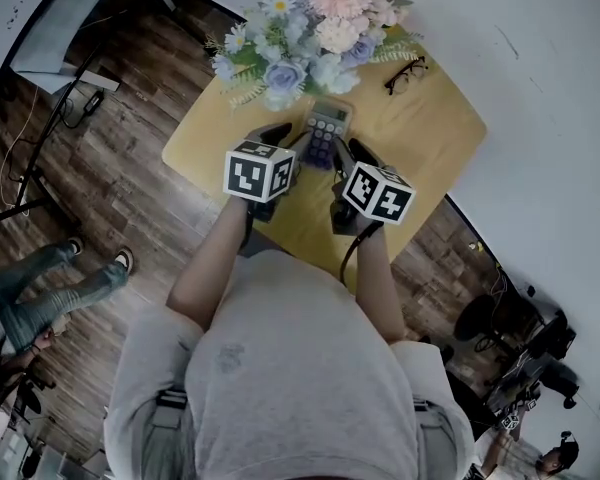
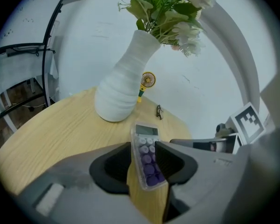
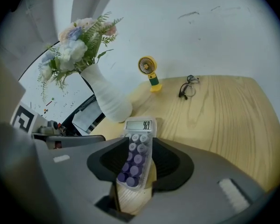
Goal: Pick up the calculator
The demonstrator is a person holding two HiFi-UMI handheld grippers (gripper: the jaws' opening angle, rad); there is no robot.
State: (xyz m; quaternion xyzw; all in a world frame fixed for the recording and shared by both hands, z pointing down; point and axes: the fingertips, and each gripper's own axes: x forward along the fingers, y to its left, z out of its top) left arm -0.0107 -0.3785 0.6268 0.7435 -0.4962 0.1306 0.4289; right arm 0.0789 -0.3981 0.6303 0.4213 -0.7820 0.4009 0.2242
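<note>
While both forearms are stretched forward over the wooden table (image 1: 420,138), the left gripper (image 1: 285,138) and the right gripper (image 1: 352,150) are seen in the head view at the centre of the frame. They are tilted downward side by side, and their tips are closed in on one calculator (image 1: 325,131). The calculator is laid flat on the table, just below one bouquet (image 1: 315,28). Two marker cubes are counted, one on each tool. One pair of glasses (image 1: 407,73) is seen toward the upper right, and the legs of one bystander (image 1: 60,288) at the left edge.

In the left gripper view, the jaws are held apart at lower centre. The calculator (image 2: 147,160) is framed in the gap between them and rests on the tabletop. Beyond it are one white vase (image 2: 123,87), one small yellow fan (image 2: 147,80) and the glasses.

In the right gripper view, the jaws are likewise spread at lower centre. The same calculator (image 3: 136,157) is shown between them with its display lit. The vase is placed at upper left, the fan at upper centre and the glasses to its right.
</note>
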